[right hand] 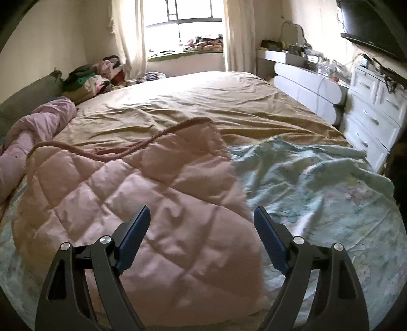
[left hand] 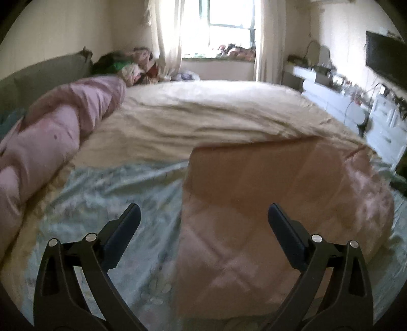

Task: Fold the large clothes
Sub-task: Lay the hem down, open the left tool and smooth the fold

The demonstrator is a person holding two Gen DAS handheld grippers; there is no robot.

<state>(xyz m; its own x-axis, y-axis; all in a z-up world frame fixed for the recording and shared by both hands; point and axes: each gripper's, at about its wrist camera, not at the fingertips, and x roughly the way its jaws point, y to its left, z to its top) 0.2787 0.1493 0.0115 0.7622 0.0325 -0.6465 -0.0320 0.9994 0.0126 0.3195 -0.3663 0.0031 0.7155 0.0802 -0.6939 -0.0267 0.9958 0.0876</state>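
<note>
Quilt [right hand: 142,203] in quilted pink lies folded on the near part of the bed [right hand: 203,101], resting on a pale green floral sheet [right hand: 318,183] that covers the bed's near edge. Its far rim, a darker pink piped border, curls up slightly toward the middle of the bed, over the tan cover [right hand: 190,107] that spreads to the far edge by the window [right hand: 183,20].

The left gripper [left hand: 203,216] hangs over the quilt's left side with its jaws spread wide, nothing between the pads (the sheet shows under its left finger, the quilt under its right). The right gripper [right hand: 202,219] hangs over the quilt's right edge, jaws also wide apart and not pressing on anything; the quilt's edge runs between its fingers, with sheet to the right.

A rolled lilac blanket [left hand: 51,142] lies along the bed's left edge. A heap of clothes [right hand: 94,79] sits at the far left corner. White drawers [right hand: 374,107] stand beside the bed's right edge.
</note>
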